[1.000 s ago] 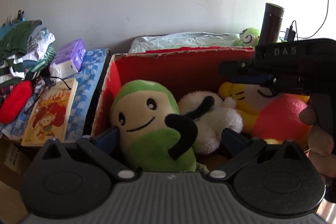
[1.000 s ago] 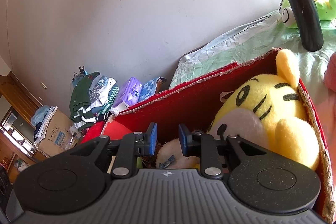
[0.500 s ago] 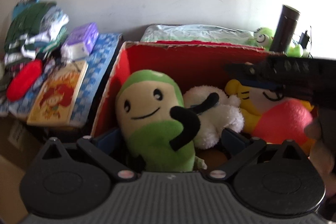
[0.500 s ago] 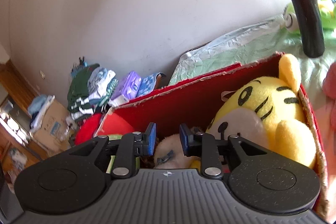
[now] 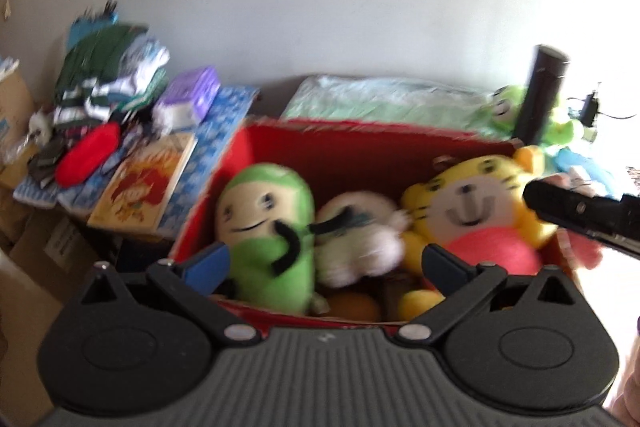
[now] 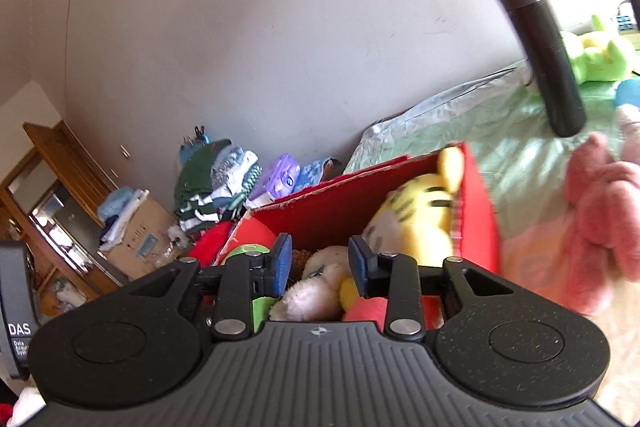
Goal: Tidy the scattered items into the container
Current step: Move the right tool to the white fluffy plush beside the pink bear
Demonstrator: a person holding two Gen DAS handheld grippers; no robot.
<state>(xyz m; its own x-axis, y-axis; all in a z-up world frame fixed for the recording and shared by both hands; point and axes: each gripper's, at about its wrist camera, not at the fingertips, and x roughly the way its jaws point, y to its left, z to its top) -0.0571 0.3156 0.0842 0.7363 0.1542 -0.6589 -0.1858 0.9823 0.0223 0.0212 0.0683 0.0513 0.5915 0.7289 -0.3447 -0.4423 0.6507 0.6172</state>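
Left gripper (image 5: pixel 324 259) wide, empty, above red box (image 5: pixel 360 143). Right gripper (image 6: pixel 319 264) narrow gap, jaws just opening, nothing between. Box holds green plush (image 5: pixel 268 227), white plush (image 5: pixel 360 239), yellow tiger plush (image 5: pixel 480 203). Pink plush (image 6: pixel 604 211) on bed beside box.

Inside the red box (image 5: pixel 360 151) lay a green-and-cream plush (image 5: pixel 268 227), a white plush (image 5: pixel 360 239) and a yellow, black-striped tiger (image 5: pixel 476 199) with a pink belly; behind the box stood a black flask (image 5: pixel 540 95).
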